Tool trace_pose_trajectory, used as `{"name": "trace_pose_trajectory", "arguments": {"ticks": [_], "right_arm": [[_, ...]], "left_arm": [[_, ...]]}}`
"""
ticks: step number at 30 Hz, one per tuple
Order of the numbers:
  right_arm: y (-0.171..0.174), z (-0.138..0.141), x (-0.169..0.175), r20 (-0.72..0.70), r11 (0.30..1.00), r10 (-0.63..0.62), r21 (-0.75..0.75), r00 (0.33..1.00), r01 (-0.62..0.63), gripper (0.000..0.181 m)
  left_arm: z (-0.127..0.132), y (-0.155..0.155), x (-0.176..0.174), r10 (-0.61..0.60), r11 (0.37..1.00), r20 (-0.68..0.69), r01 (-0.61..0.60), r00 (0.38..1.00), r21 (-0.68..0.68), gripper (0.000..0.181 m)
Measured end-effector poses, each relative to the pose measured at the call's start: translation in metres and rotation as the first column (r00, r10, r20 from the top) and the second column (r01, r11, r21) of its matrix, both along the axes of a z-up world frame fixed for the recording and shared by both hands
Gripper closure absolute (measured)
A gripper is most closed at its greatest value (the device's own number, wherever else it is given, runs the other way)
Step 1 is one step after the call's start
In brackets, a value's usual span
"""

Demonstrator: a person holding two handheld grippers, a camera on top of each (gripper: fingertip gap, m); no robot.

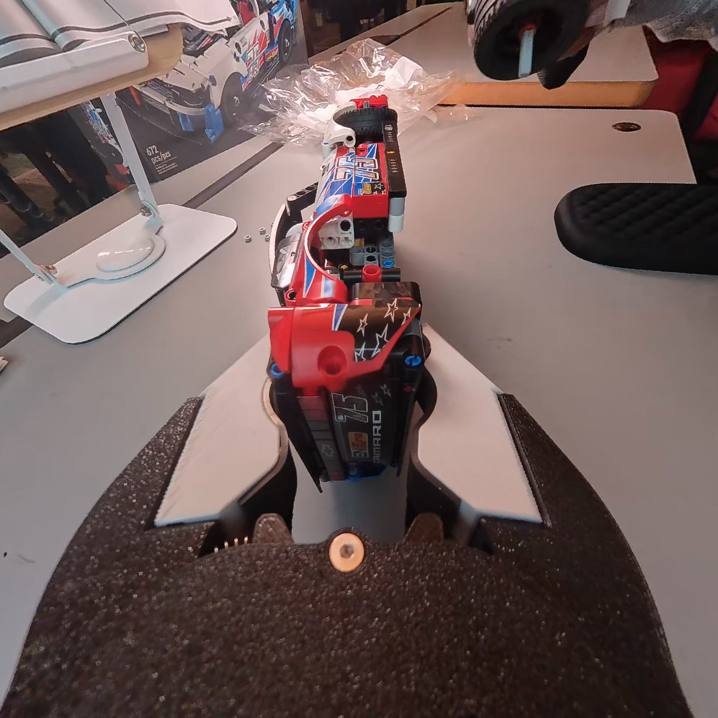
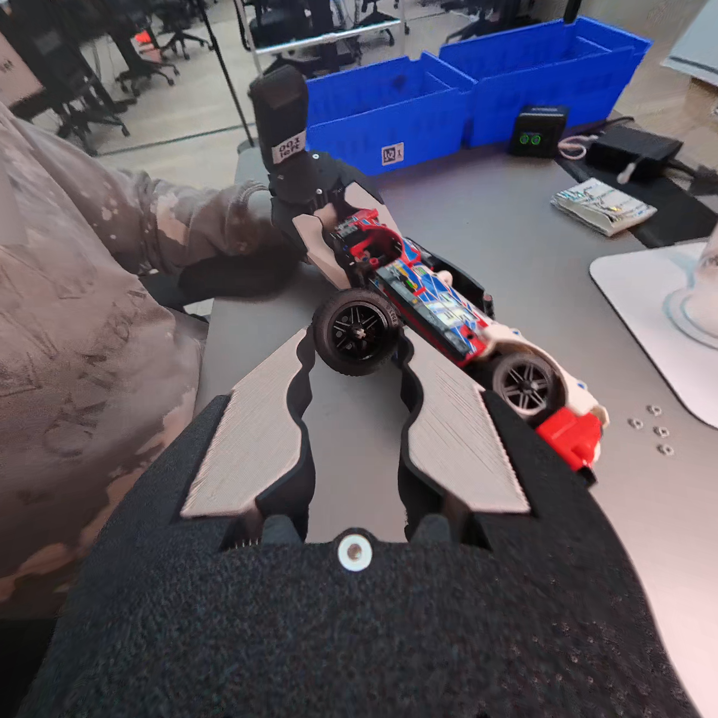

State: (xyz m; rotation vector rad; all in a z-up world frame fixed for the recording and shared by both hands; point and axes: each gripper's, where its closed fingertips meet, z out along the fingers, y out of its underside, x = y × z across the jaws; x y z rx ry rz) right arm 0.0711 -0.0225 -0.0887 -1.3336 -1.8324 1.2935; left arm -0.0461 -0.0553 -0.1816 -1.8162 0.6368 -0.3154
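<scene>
Left claw [image 1: 345,412]: you had it clenched on the tail end of the toy car [image 1: 349,272], one finger on each flank, the body running straight ahead of the tips.
Toy car: brick-built, red, white and blue with a black rear panel; it lay tipped on its side, nose far from your left claw.
Right claw [image 2: 355,351]: you held it released, fingers spread, with nothing between them; a black wheel [image 2: 355,336] sat just past the tips, and I cannot tell whether it touched them.
Wheel ahead of the right claw: fitted to the car, near its middle; a second wheel [image 2: 528,380] sat further right, by the white nose.
Table [image 1: 524,311]: grey; it lay under both claws.
Left of the left claw: a white stand base [image 1: 128,272] rested there, with a printed box [image 1: 217,97] behind it.
Beyond the car's nose: crumpled clear plastic [image 1: 349,77] lay there.
Beyond the right claw: blue bins [image 2: 466,97] stood at the table's far edge.
Right of the right claw: small metal nuts [image 2: 652,427] lay loose.
</scene>
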Motion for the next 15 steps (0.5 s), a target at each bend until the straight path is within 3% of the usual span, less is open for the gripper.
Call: {"name": "trace_pose_trajectory", "arguments": {"ticks": [6,15], "right_arm": [[-0.031,0.011,-0.043,0.021,0.988,0.08,0.127,0.997,-0.082,0.14],[-0.024,-0.004,-0.091,0.125,0.981,0.051,0.179,0.991,-0.074,0.139]], "left_arm": [[-0.001,0.0,0.0,-0.002,1.0,-0.017,0.002,1.0,0.015,0.116],[-0.007,0.004,-0.005,0.033,0.999,0.009,-0.032,0.999,-0.024,0.106]]}}
